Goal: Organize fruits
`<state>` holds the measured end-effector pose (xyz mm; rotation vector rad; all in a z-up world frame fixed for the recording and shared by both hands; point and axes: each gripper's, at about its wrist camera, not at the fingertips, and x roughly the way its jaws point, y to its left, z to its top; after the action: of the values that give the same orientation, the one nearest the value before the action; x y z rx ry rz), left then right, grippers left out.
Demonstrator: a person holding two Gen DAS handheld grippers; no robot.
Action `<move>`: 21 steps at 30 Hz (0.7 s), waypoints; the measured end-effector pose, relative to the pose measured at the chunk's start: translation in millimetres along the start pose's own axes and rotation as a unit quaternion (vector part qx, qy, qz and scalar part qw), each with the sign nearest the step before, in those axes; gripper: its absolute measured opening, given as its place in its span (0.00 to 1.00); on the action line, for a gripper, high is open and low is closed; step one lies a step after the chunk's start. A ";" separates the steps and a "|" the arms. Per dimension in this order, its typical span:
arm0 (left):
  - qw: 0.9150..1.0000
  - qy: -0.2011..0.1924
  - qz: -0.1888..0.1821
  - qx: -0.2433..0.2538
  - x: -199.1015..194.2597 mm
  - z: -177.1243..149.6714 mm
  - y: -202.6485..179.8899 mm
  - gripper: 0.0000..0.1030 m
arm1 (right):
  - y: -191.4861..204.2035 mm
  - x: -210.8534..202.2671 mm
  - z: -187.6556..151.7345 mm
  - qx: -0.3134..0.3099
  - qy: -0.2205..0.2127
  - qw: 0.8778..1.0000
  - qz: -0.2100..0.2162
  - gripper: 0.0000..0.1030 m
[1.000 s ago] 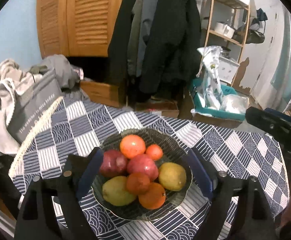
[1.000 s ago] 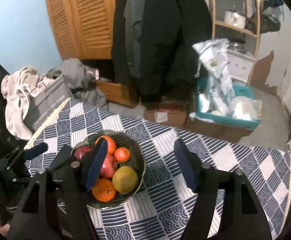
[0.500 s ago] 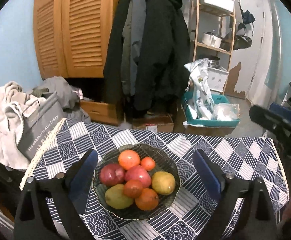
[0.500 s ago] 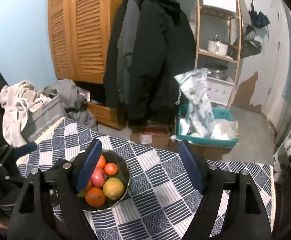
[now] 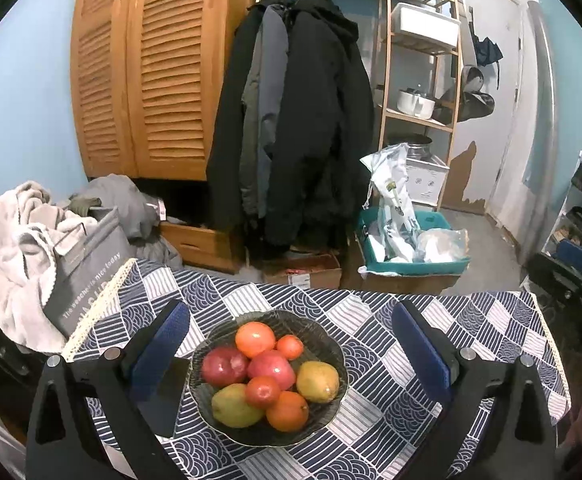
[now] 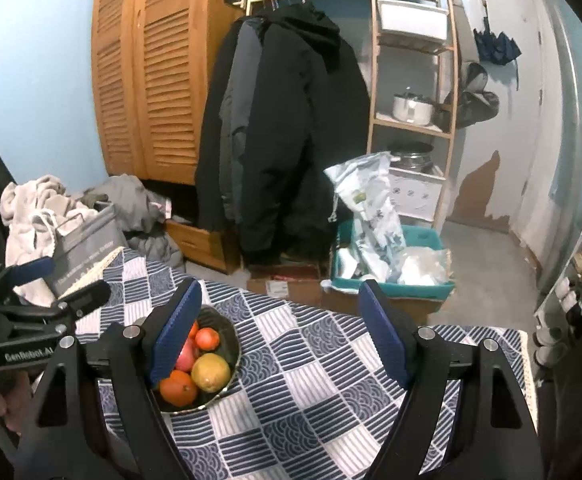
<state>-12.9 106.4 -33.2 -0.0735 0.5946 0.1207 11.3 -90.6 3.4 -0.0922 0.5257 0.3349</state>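
I hold my left tongs (image 5: 291, 350) spread wide above the tabletop (image 5: 371, 312), gripping nothing, with the dark glass bowl (image 5: 323, 336) showing between the two blue pads. The bowl sits near the centre of the checked blue-and-white cloth and carries all the fruit: an orange (image 5: 255, 338) at 12 o'clock, a small tangerine (image 5: 290, 347) just beside it, two red apples (image 5: 224, 366) in the middle, a yellow pear (image 5: 317, 376) at 3 o'clock, a green pear (image 5: 233, 406) at 7 o'clock, and another orange (image 5: 287, 416) at 6 o'clock. My right tongs (image 6: 279, 332) are also spread apart and empty, over bare cloth, with the bowl at 9 o'clock partly behind the left pad.
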 end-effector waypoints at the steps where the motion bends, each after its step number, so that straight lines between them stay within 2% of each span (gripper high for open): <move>1: 1.000 -0.002 0.002 0.003 -1.6 0.6 -1.0 0.99 | -2.0 -2.1 -0.3 0.000 -0.001 1.000 -0.002 0.77; 11: 0.999 -0.027 0.008 0.030 -15.7 6.9 -14.7 0.99 | -18.3 -10.1 -5.8 0.006 -0.005 1.000 -0.018 0.77; 21: 0.999 -0.035 -0.001 0.029 -20.1 8.6 -23.2 0.99 | -30.7 -6.9 -11.0 0.016 0.003 0.999 -0.029 0.77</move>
<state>-21.5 82.5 -13.9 -0.0143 0.5283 0.1031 10.8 -123.4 -2.5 -0.0769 0.5327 0.2694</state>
